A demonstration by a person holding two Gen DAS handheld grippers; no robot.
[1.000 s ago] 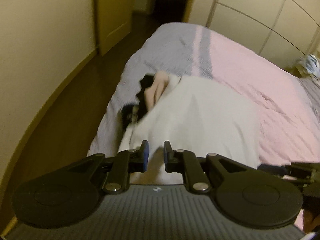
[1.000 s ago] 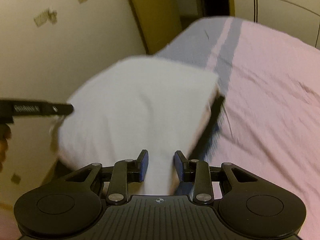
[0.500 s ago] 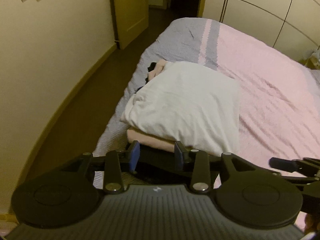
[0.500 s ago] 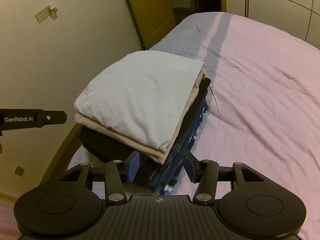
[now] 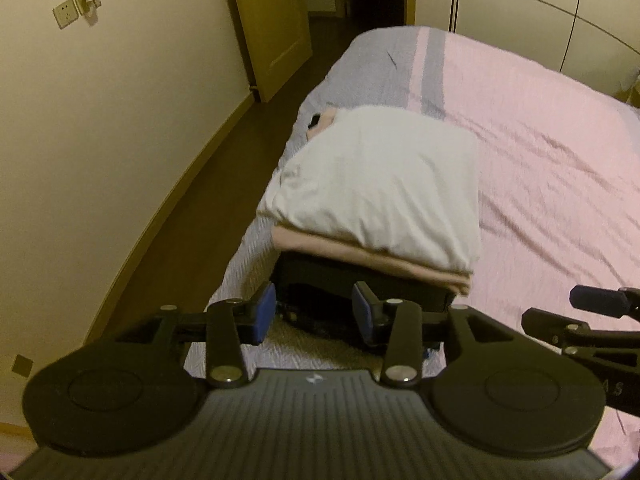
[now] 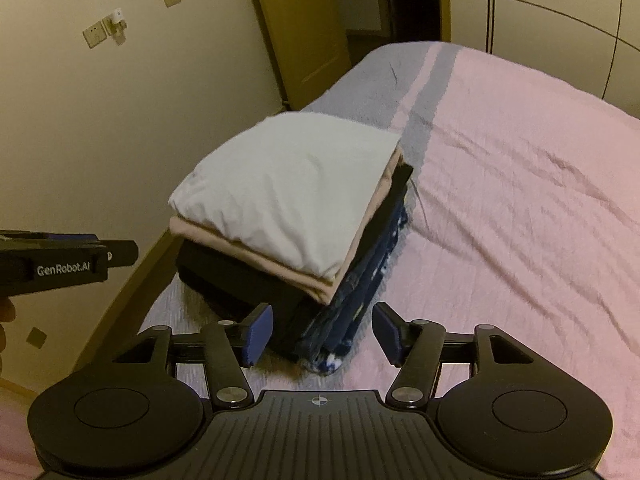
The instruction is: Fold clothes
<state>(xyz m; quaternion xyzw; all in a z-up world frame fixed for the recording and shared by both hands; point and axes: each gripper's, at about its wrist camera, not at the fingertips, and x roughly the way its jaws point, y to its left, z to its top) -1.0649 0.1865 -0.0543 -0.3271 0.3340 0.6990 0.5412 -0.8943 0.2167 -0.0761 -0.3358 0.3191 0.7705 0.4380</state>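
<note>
Stack of folded clothes (image 6: pixel 296 216) sits on the bed (image 6: pixel 520 208), at the bed's 9 o'clock edge beside the floor strip and wall. Top layer: white folded garment (image 5: pixel 384 188), fairly square, lying flat on a beige folded piece (image 6: pixel 256 256). Under that a black garment (image 5: pixel 360 280), and at the bottom a navy patterned item (image 6: pixel 360 300) whose edge sticks out toward 5 o'clock in the right wrist view.

Left gripper (image 5: pixel 314 314): jaws spread wide, nothing between them, hovering just short of the stack's near side, about level with the black layer. Right gripper (image 6: pixel 320 334): jaws also wide apart and empty, aimed at the stack's near corner where the navy piece pokes out. Neither touches cloth, as far as can be seen.

Progress judgement: every garment in view is folded and stacked, and no loose clothing shows on the pink bedspread. Fits a finished pile, or a pause before another item from out of view. Stack is slightly stepped, not tidy-flush, but stable-looking.
</note>
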